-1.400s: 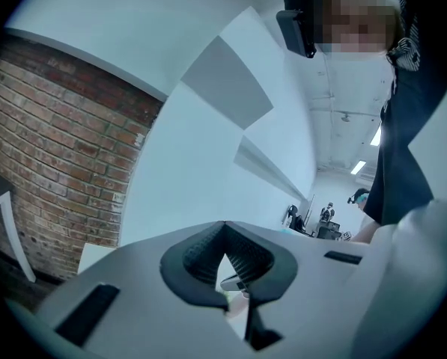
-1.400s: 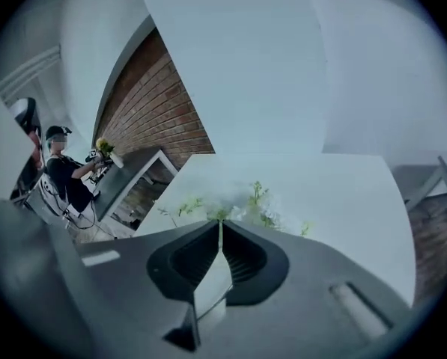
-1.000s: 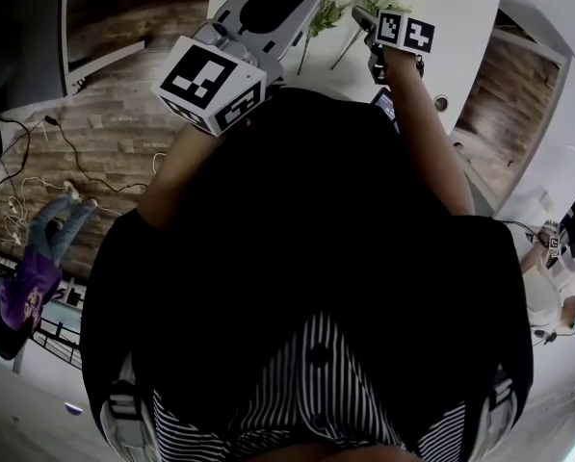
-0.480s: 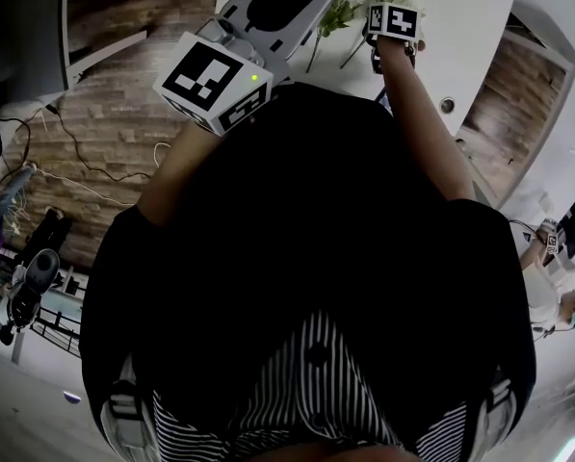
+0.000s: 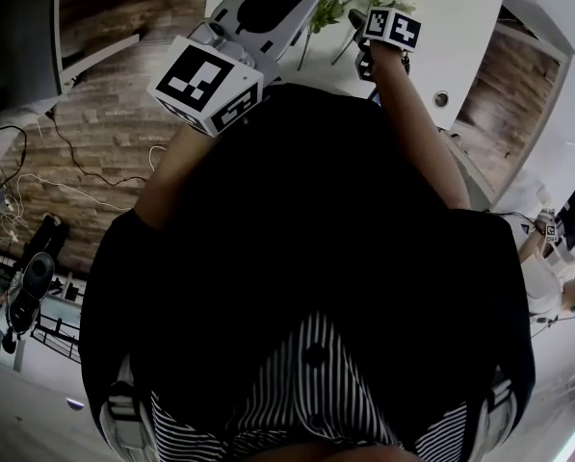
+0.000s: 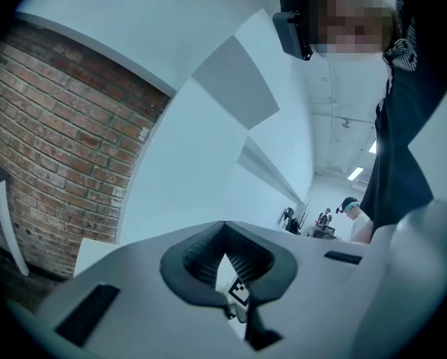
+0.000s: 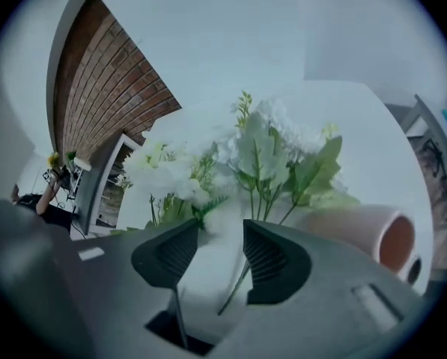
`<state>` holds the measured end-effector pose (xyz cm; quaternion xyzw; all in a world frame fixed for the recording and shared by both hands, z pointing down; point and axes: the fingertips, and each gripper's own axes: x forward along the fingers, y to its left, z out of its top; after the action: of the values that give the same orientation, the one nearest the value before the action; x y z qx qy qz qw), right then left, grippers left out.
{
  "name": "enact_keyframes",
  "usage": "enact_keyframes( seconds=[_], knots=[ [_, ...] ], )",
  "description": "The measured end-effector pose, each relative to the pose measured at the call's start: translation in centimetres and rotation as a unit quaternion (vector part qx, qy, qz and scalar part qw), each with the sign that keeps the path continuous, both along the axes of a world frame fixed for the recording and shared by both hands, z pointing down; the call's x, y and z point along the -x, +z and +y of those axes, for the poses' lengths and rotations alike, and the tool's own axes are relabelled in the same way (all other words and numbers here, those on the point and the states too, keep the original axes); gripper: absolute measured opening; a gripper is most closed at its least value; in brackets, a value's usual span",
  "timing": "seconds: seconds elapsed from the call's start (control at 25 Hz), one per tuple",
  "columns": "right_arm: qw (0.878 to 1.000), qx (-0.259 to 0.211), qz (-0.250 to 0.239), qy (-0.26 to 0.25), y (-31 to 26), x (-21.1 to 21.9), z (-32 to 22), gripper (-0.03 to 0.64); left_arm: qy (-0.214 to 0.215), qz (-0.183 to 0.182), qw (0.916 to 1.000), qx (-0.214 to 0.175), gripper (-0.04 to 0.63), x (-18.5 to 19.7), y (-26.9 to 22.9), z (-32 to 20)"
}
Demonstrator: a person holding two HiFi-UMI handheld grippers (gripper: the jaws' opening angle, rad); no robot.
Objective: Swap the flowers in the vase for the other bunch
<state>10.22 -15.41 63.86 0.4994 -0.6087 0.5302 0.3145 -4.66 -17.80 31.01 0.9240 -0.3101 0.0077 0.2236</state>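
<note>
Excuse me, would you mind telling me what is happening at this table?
A person holds tongs in each hand. The right tongs hang over white flowers lying beside a pink vase; their jaws, just opened wider, straddle a stem without pinching it. The left tongs are shut and empty.

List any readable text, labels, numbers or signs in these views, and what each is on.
Readable words, numbers, brands: none in any view.
Square black-and-white markers, no characters: on the left gripper's cube and the right gripper's cube.
Small square marker in the left gripper view: too small to tell what bears it.
</note>
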Motion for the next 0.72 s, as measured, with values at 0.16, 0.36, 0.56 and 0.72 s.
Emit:
enact_keyframes(
  seconds=[0.16, 0.36, 0.56, 0.72],
  knots=[
    [0.999, 0.037, 0.02, 0.014, 1.9, -1.7, 3.2, 0.232, 0.004, 0.001, 1.0, 0.001, 0.005, -0.9, -0.1, 0.1],
    [0.998, 0.061, 0.007, 0.022, 4.8, -2.1, 3.8, 0.148, 0.005, -0.005, 1.0, 0.006, 0.005, -0.5, 0.3, 0.4],
    [0.997, 0.055, -0.011, 0.046, 5.0, -1.6, 3.5, 0.032, 0.01, -0.011, 0.9998, 0.011, 0.005, -0.6, 0.3, 1.7],
    [0.998, -0.001, -0.042, 0.041, 1.7, 0.2, 1.6, 0.028, 0.006, -0.011, 0.9999, 0.009, 0.005, 0.6, 0.6, 1.2]
  ],
)
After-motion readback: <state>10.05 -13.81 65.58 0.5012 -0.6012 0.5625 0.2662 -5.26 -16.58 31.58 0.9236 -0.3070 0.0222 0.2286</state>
